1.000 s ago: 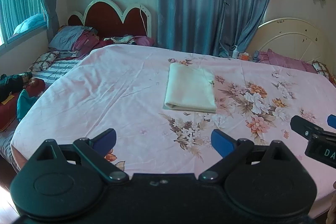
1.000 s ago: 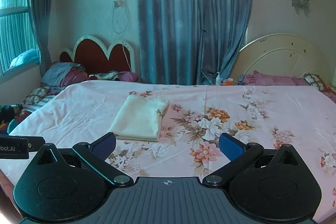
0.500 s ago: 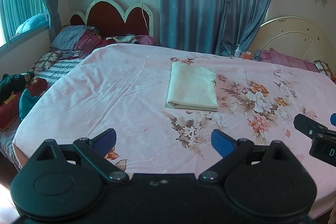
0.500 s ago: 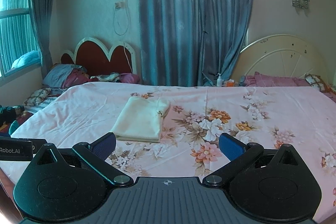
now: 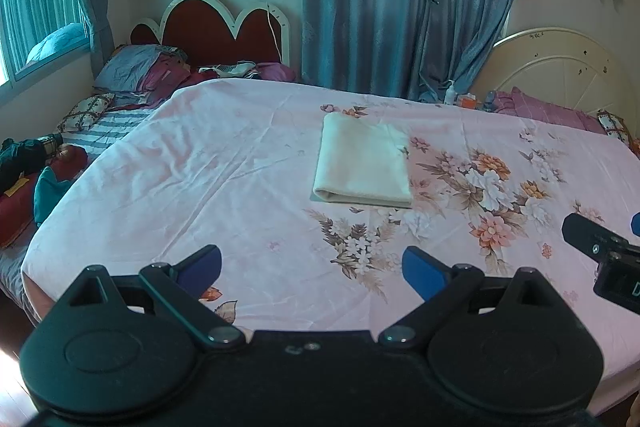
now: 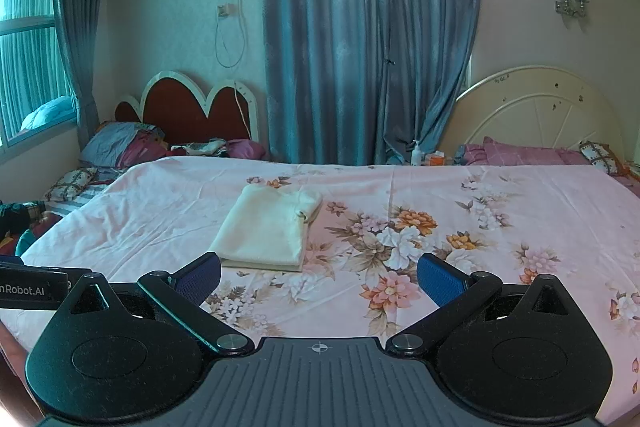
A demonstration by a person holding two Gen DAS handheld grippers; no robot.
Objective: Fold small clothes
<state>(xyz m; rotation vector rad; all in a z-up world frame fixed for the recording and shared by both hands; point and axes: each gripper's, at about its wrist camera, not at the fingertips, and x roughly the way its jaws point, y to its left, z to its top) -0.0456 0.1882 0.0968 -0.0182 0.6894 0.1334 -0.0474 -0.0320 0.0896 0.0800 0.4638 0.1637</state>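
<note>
A cream garment [image 5: 362, 161] lies folded into a neat rectangle on the pink floral bedsheet [image 5: 224, 179], about mid-bed; in the right wrist view the same folded garment [image 6: 269, 229] sits left of centre. My left gripper [image 5: 312, 269] hovers open over the near edge of the bed, well short of the garment, nothing between its blue pads. My right gripper [image 6: 319, 277] is also open and empty, just short of the garment's near edge. Part of the right gripper [image 5: 604, 251] shows at the right edge of the left wrist view.
A second bed with a red headboard [image 5: 216, 29] and a heap of pillows and clothes [image 5: 136, 75] stands at the left. Blue curtains [image 6: 368, 35] hang behind the bed. A cream headboard [image 6: 536, 111] and pink pillows [image 6: 516, 155] are at the far right.
Both grippers have drawn back and tilted up a little, so the garment sits lower in the views. The garment itself has not moved; both grippers stay open.
</note>
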